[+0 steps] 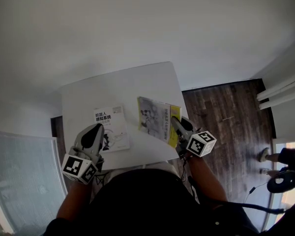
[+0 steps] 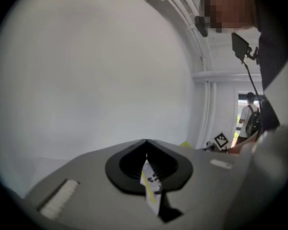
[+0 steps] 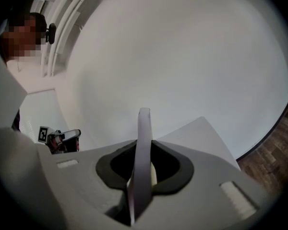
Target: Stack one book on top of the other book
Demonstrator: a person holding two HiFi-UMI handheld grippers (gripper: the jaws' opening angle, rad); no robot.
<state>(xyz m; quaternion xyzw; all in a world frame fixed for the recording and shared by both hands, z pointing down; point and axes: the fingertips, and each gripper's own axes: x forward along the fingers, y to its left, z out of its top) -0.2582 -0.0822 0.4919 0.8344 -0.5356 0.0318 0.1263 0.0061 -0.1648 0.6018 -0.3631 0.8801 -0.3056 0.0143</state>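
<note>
Two books are on the white table (image 1: 118, 85). The white book (image 1: 113, 128) with black title print lies flat at the left. My left gripper (image 1: 97, 128) hangs over its left edge with the jaws together. In the left gripper view (image 2: 146, 157) only a thin white sliver with a yellow stripe and dark print shows in the slit, and I cannot tell whether it is gripped. The yellow-striped book (image 1: 155, 117) is tilted at the right, and my right gripper (image 1: 174, 121) is shut on its near right edge. It stands edge-on (image 3: 143, 143) between the jaws (image 3: 144, 150).
Dark wood floor (image 1: 226, 117) begins right of the table. A person's feet (image 1: 265, 155) and a black stand with cables (image 1: 285, 181) are at the far right. A frosted panel (image 1: 19, 181) stands at the lower left. The other gripper's marker cube (image 3: 44, 133) shows at the left.
</note>
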